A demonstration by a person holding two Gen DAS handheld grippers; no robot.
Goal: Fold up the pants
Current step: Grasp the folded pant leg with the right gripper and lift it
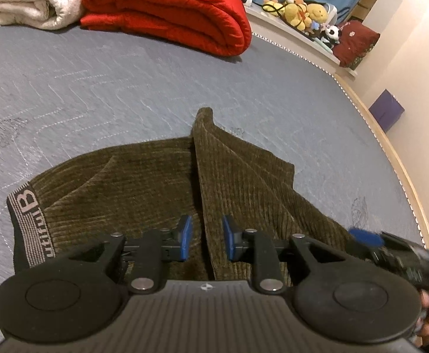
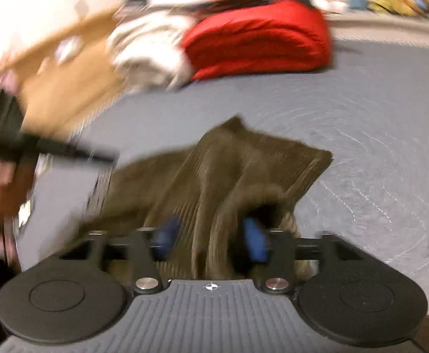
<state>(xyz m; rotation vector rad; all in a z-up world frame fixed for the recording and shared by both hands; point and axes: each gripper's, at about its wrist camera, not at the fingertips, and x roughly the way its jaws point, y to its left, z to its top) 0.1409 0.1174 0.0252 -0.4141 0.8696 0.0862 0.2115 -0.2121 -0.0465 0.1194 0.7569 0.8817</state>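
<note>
- The olive corduroy pants (image 1: 144,188) lie on the near part of the grey quilted bed cover (image 1: 96,88), bunched and partly folded, with a raised fold running from near to far through their middle.
- The lettered waistband (image 1: 29,223) sits at the near left edge of the pants.
- The left gripper (image 1: 205,239) hovers low over the pants with its blue pads (image 1: 185,236) set a moderate gap apart; the raised fold lies between them, and neither pad visibly presses it.
- The right gripper (image 2: 211,239) is blurred by motion; its pads (image 2: 254,241) stand fairly wide, with a gathered ridge of corduroy between them, but whether they pinch the cloth cannot be told.
- A folded red blanket (image 1: 167,8) and a cream blanket (image 1: 23,0) rest at the far side of the bed, well apart from the pants.
- Stuffed toys (image 1: 299,11) line a far right ledge.
</note>
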